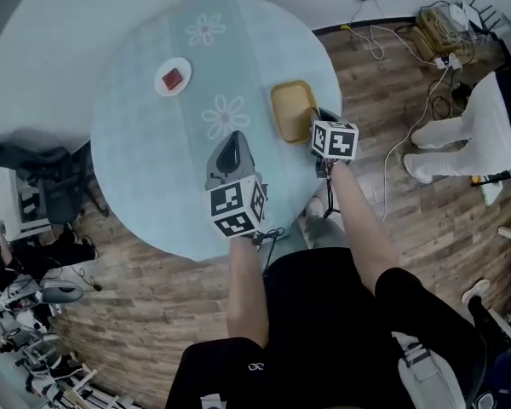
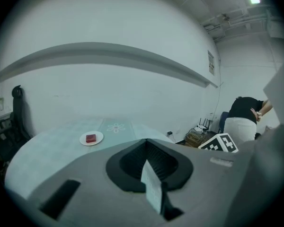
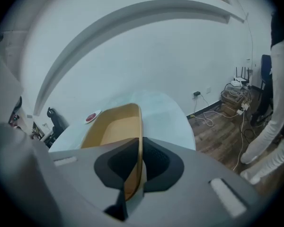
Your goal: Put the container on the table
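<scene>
A tan, shallow container (image 1: 291,109) is over the right part of the round, pale blue table (image 1: 136,152). My right gripper (image 1: 318,118) is shut on its near right wall. In the right gripper view the container's (image 3: 114,129) wall runs straight between the jaws of the gripper (image 3: 135,161). Whether its bottom rests on the cloth I cannot tell. My left gripper (image 1: 232,140) hovers over the table's middle front. Its jaws (image 2: 149,171) are shut with nothing in them.
A small white plate (image 1: 172,78) with a red block on it lies at the table's far left, plate (image 2: 91,138). A person in white trousers (image 1: 460,135) stands to the right on the wooden floor, near cables (image 1: 409,32). A black chair (image 1: 51,186) stands on the left.
</scene>
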`<state>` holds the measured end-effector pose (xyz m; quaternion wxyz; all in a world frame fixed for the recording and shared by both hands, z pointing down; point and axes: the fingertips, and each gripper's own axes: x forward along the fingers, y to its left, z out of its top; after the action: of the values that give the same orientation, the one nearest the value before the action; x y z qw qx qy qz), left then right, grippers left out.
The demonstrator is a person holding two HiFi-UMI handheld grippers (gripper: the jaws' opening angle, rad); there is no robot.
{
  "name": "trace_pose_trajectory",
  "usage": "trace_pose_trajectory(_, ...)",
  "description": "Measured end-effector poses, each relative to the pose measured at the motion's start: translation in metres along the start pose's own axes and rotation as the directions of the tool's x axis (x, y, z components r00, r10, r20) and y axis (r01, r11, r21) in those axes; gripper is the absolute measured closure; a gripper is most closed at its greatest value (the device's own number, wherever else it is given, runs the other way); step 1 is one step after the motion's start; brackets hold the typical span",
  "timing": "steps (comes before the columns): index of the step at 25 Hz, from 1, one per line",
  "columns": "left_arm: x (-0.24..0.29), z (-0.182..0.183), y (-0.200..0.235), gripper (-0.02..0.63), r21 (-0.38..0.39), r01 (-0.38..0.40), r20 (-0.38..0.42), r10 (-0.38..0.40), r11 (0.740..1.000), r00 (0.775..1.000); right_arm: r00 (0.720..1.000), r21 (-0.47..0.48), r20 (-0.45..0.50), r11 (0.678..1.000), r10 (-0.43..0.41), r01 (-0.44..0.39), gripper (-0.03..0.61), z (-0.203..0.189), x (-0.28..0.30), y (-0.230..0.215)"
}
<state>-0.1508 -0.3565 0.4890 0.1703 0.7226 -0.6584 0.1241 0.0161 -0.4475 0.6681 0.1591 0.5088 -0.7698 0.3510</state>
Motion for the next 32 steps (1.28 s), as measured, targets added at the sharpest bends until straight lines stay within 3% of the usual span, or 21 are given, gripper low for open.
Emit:
trace_pose_trajectory(5, 0.009, 0.003, 0.000, 0.612, -0.030, 0.000, 0.013, 0.000, 1.000, 1.000, 0.999, 0.016, 0.050, 1.000, 0.002, -0.003, 0.472, 0.022, -0.010, 0.003)
trace_pose_trajectory(7, 0.009, 0.007, 0.002, 0.612, -0.037, -0.008, 0.020, 0.009, 0.999, 1.000, 0.991, 0.066, 0.136, 0.998, -0.001, -0.008, 0.476, 0.049, -0.029, 0.002)
trace_pose_trajectory(9, 0.007, 0.019, -0.001, 0.612, -0.041, -0.013, 0.052, 0.015, 0.999, 0.999, 0.964, 0.087, 0.264, 0.995, 0.030, -0.054, 0.503, 0.088, -0.060, 0.008)
trace_pose_trajectory(11, 0.003, 0.038, -0.012, 0.612, -0.032, -0.007, 0.110, 0.010, 0.999, 0.994, 0.907, 0.018, 0.403, 0.989, 0.125, -0.144, 0.568, 0.131, -0.098, 0.026)
trace_pose_trajectory(13, -0.004, 0.060, -0.026, 0.612, -0.018, 0.008, 0.181, -0.005, 1.000, 0.983, 0.822, -0.104, 0.513, 0.968, 0.249, -0.229, 0.568, 0.169, -0.142, 0.049)
trace_pose_trajectory(15, -0.013, 0.084, -0.039, 0.613, -0.008, 0.025, 0.251, -0.022, 1.000, 0.968, 0.737, -0.226, 0.577, 0.936, 0.351, -0.269, 0.568, 0.198, -0.186, 0.072)
trace_pose_trajectory(17, -0.023, 0.106, -0.050, 0.612, 0.007, 0.035, 0.310, -0.035, 0.999, 0.950, 0.683, -0.316, 0.603, 0.910, 0.412, -0.270, 0.568, 0.216, -0.222, 0.089)
trace_pose_trajectory(22, -0.040, 0.140, -0.069, 0.612, 0.052, 0.038, 0.384, -0.055, 0.998, 0.922, 0.679, -0.401, 0.573, 0.880, 0.459, -0.256, 0.569, 0.219, -0.251, 0.104)
trace_pose_trajectory(32, -0.047, 0.159, -0.082, 0.612, 0.112, 0.036, 0.400, -0.078, 0.993, 0.913, 0.657, -0.432, 0.589, 0.870, 0.471, -0.237, 0.569, 0.232, -0.266, 0.107)
